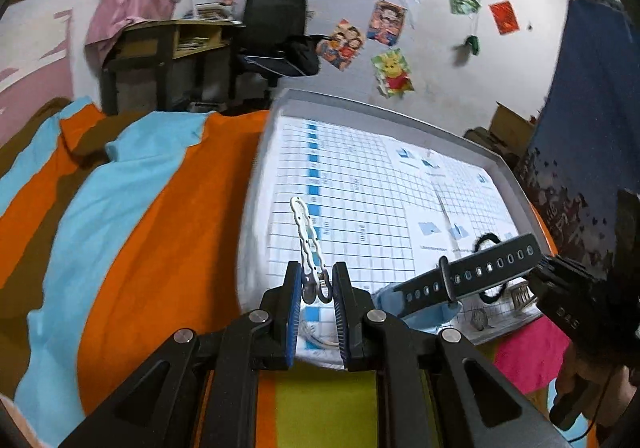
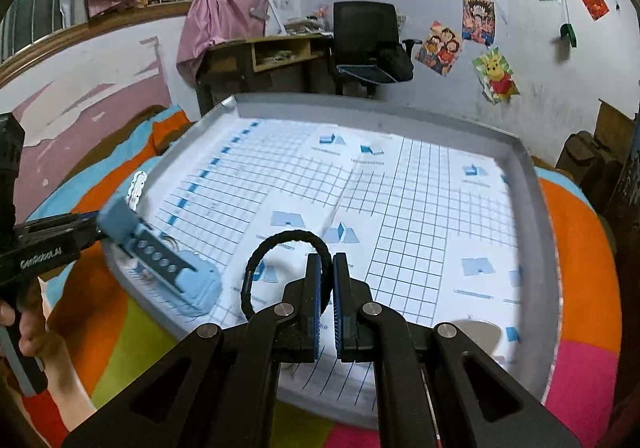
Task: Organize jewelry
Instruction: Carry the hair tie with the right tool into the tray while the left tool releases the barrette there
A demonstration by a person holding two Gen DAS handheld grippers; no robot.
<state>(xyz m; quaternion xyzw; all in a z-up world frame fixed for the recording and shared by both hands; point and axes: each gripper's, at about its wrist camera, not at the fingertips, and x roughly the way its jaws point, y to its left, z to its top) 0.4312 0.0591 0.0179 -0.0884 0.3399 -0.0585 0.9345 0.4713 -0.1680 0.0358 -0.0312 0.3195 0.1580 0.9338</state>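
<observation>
My left gripper (image 1: pixel 317 288) is shut on the clasp end of a white perforated bracelet (image 1: pixel 305 232), which stands up above the left side of the grey tray (image 1: pixel 360 103). My right gripper (image 2: pixel 329 288) is shut on a black braided cord bracelet (image 2: pixel 280 238); its loop hangs to the left of the fingers, over the tray's grid paper. In the left wrist view that loop (image 1: pixel 486 240) shows behind a dark watch strap (image 1: pixel 480 272). The strap, with its row of holes, rests on a light blue piece (image 2: pixel 196 288) near the tray's front corner.
The tray (image 2: pixel 360 99) lies on a bed with an orange, blue and brown blanket (image 1: pixel 140 228). Small silver pieces (image 1: pixel 478 318) and a grey oval (image 2: pixel 480 332) lie on the paper. A hand (image 2: pixel 28 328) holds the left gripper. A desk and chair (image 2: pixel 364 35) stand behind.
</observation>
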